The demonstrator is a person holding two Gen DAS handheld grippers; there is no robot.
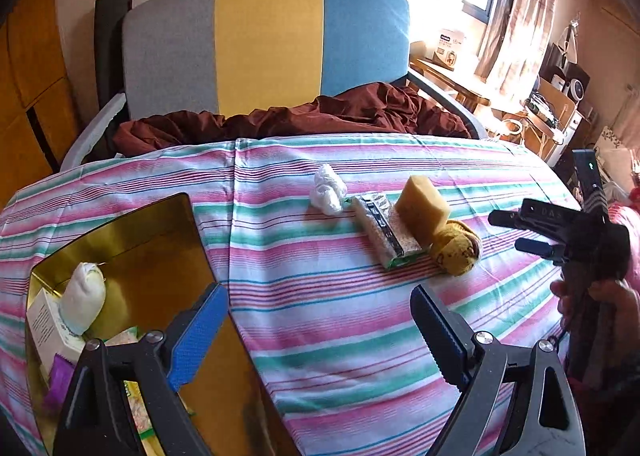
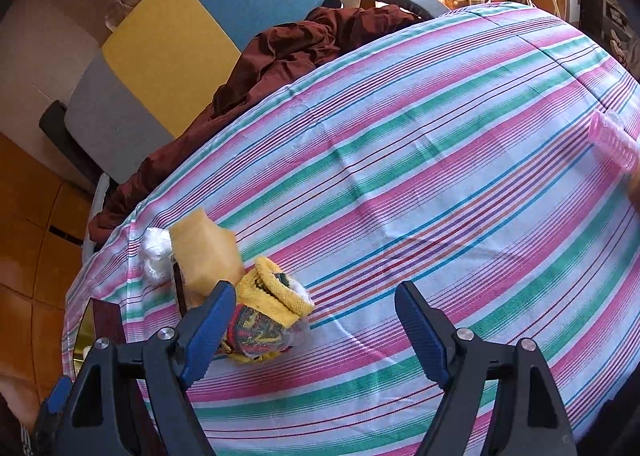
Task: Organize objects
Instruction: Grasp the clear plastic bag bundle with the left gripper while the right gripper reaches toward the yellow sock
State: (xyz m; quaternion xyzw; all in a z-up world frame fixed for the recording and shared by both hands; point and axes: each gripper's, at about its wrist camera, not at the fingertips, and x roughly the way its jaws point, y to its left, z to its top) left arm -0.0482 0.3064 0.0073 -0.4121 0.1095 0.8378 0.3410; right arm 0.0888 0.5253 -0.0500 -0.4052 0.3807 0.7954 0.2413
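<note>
A gold tin (image 1: 132,240) stands at the left of the striped cloth, with a white pouch (image 1: 82,298), a white carton (image 1: 48,326) and a purple packet inside. My left gripper (image 1: 320,332) hangs open beside the tin's right wall, over bare cloth. Farther back lie a white plastic wad (image 1: 329,189), a green-edged packet (image 1: 384,232), a yellow sponge (image 1: 422,208) and a yellow sock bundle (image 1: 458,248). My right gripper (image 2: 314,330) is open just right of the sock bundle (image 2: 276,292), its left finger (image 2: 208,328) close beside the bundle. The sponge (image 2: 204,252) leans behind it.
A grey, yellow and blue chair (image 1: 264,44) with a maroon cloth (image 1: 288,116) stands behind the table. A pink ribbed tube (image 2: 614,140) lies at the far right edge. A hand (image 1: 592,296) holds the right gripper (image 1: 506,231). Striped cloth (image 2: 440,176) stretches to the right.
</note>
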